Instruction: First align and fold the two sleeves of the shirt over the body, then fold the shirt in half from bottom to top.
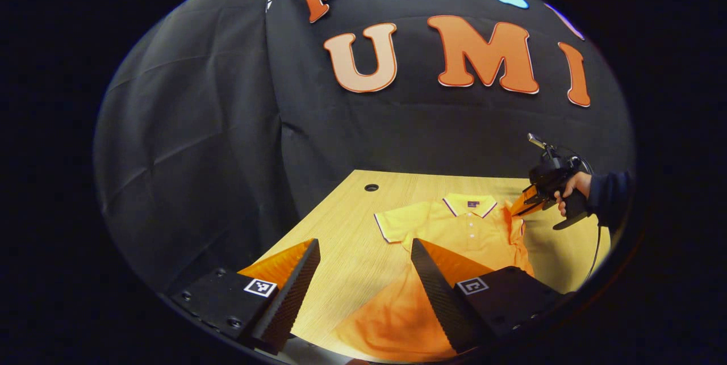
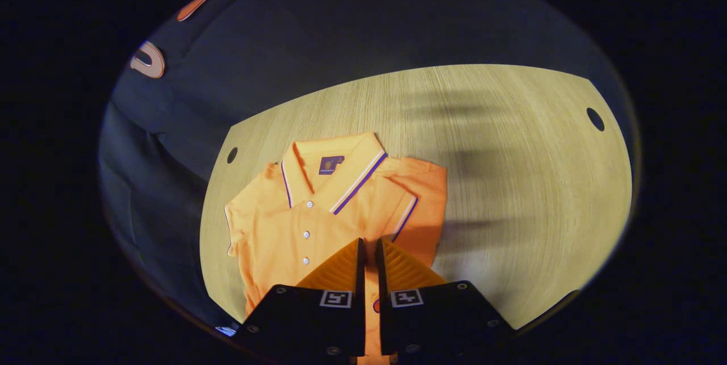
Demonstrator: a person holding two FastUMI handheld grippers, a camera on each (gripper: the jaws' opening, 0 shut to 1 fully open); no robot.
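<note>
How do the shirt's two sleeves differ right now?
In the right gripper view, the right sleeve is folded in over the shirt body, its striped cuff pointing toward the placket; the left sleeve still lies spread out flat on the table, unfolded. The right gripper sits just by the folded sleeve, jaws nearly together; the left gripper, jaws wide, hangs short of its sleeve. Both sleeves are short, orange, stripe-trimmed.

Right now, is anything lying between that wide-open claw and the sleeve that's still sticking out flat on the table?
Nothing visible. The left claw hangs open above the shirt, and only bare table and the shirt's own cloth lie between it and the unfolded sleeve. The right claw is at the other sleeve.
</note>
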